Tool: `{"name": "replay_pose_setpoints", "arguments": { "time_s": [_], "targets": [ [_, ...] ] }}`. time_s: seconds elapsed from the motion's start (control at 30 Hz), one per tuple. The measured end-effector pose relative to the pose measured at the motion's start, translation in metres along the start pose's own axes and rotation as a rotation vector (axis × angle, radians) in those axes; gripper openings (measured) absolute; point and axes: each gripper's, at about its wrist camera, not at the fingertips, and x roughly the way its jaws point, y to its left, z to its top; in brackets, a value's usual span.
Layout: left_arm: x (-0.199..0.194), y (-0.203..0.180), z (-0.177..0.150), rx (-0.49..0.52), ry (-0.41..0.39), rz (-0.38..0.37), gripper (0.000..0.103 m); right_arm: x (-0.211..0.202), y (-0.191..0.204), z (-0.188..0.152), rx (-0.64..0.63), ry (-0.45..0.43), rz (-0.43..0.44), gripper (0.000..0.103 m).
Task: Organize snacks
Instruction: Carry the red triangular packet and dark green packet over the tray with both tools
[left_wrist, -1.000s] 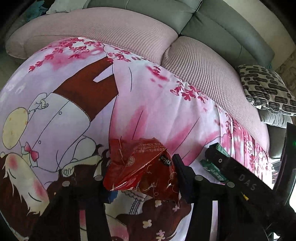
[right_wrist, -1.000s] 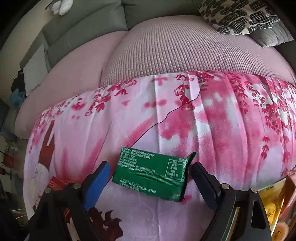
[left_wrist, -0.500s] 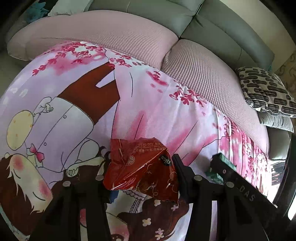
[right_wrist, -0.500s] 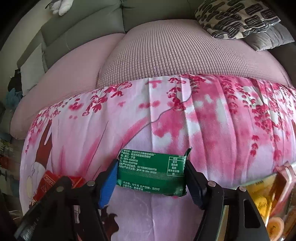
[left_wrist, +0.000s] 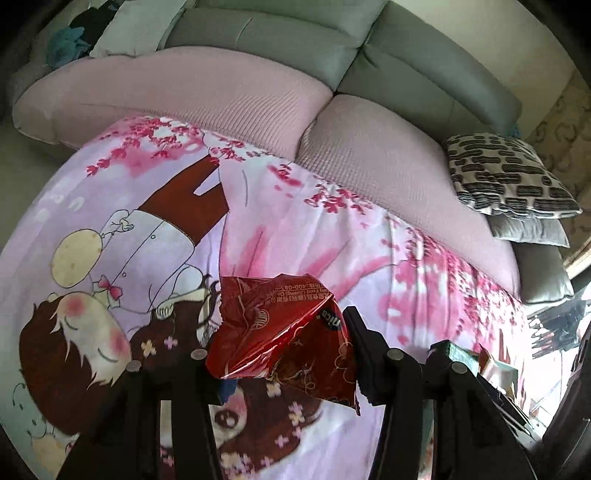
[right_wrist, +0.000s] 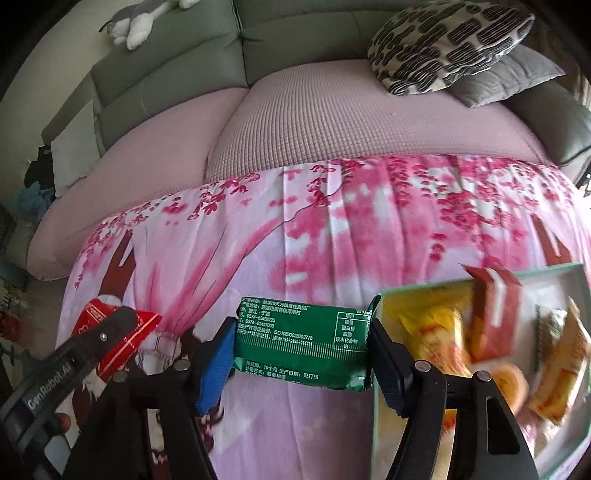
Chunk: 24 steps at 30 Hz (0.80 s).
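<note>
1. Both jaws are clamped: the left gripper (left_wrist: 284, 350) squeezes a crumpled red snack bag (left_wrist: 284, 332), and the right gripper (right_wrist: 301, 350) grips a green snack packet (right_wrist: 301, 347) by its two short ends.
2. Both snacks hang above a pink cartoon blanket (right_wrist: 332, 229) spread over the sofa (right_wrist: 314, 110).
3. Just right of the green packet stands a pale green box (right_wrist: 546, 271) with yellow and orange snacks (right_wrist: 436, 325) inside.

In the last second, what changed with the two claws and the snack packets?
The right claw closed on the green packet, lifted it off the pink blanket and carried it toward the snack box at the right. The left claw kept its grip on the red packet and rose slightly. The blanket stayed put.
</note>
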Motion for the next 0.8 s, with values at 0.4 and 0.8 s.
{"name": "replay_pose_setpoints", "arguments": {
  "time_s": [0.4,0.8],
  "targets": [
    [-0.05,-0.026,-0.042,0.104,-0.042,-0.085,0.052,-0.054,-0.022,-0.054,0.037,-0.069,-0.02,0.071],
    [-0.063,-0.075,-0.057,0.198,-0.074,-0.166,0.052,-0.073,-0.077,-0.074,0.129,-0.116,-0.015,0.071]
  ]
}}
